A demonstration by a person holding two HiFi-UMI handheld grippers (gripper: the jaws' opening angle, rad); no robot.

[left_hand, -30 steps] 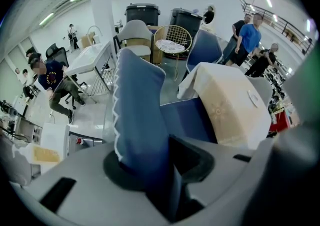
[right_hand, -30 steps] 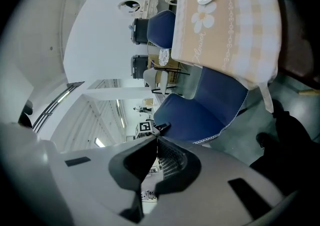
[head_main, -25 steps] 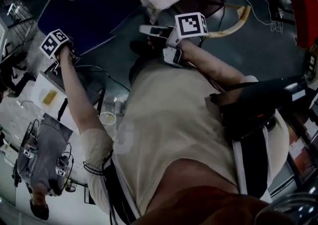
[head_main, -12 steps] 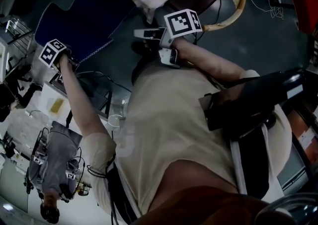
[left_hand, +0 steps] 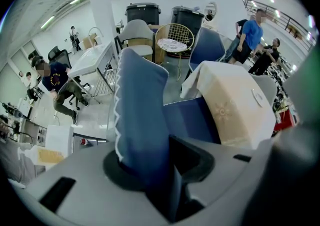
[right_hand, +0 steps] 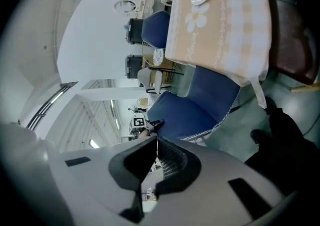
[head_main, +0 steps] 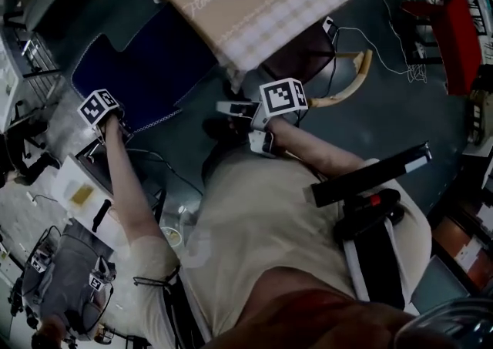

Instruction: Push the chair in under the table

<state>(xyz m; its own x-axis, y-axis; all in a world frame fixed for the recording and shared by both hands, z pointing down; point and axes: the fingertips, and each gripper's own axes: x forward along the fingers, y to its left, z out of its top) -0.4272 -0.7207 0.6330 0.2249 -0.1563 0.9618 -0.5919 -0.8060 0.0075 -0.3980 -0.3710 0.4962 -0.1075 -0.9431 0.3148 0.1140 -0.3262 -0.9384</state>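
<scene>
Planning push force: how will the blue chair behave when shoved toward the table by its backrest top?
The blue chair may rock forward rather than slide at once, since the left gripper clamps the high top edge of its backrest. That padded, stitched edge looks soft, so it may give slightly. The smooth floor should let it slide.

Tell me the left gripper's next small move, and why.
Probably push the blue chair a short way toward the table. The left gripper is clamped on the top edge of its backrest, and much of the seat seems to stand outside the table's edge. The right gripper is shut and empty.
</scene>
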